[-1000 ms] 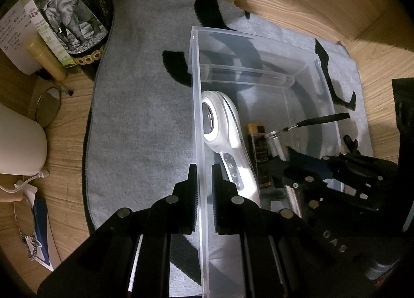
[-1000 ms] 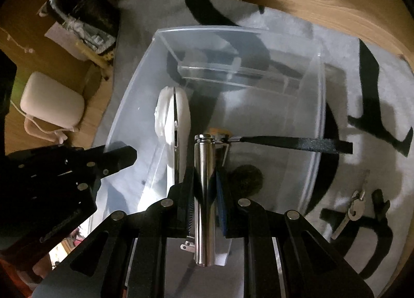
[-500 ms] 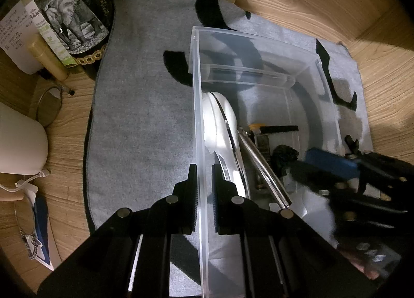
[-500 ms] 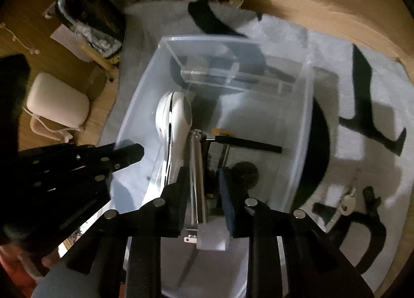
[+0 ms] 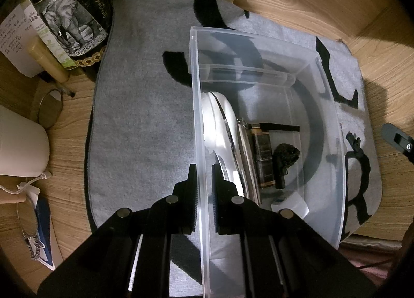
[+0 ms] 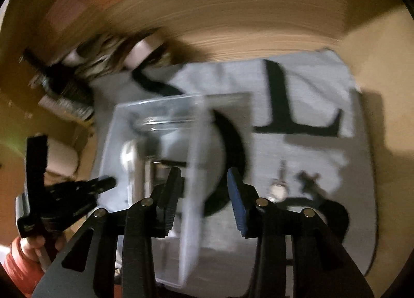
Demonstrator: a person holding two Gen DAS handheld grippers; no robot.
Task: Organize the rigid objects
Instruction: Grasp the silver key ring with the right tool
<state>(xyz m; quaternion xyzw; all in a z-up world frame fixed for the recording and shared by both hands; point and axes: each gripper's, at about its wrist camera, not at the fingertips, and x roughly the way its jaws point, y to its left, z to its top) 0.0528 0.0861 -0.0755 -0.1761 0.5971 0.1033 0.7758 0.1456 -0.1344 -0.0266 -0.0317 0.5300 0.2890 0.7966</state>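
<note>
A clear plastic bin (image 5: 333,127) stands on a grey mat (image 5: 145,122). My left gripper (image 5: 204,184) is shut on the bin's left wall. Inside lie a white handheld device (image 5: 220,122), a silver metal tube (image 5: 245,148), a dark bottle (image 5: 264,158), a black-handled tool (image 5: 282,127) and a small black lump (image 5: 287,154). My right gripper (image 6: 204,184) is open and empty, raised above the bin's right side (image 6: 194,143); that view is blurred. A key (image 6: 278,184) and a black clip (image 6: 309,181) lie on the mat to its right.
Left of the mat stand an elephant-print box (image 5: 69,24), a white rounded device (image 5: 20,143), a round mirror (image 5: 50,109) and papers. A second black clip view shows by the bin's right wall (image 5: 353,140). Wooden surface surrounds the mat.
My right gripper opened, let the silver tube go into the bin, and pulled back up and to the right. The left gripper kept its hold on the bin wall.
</note>
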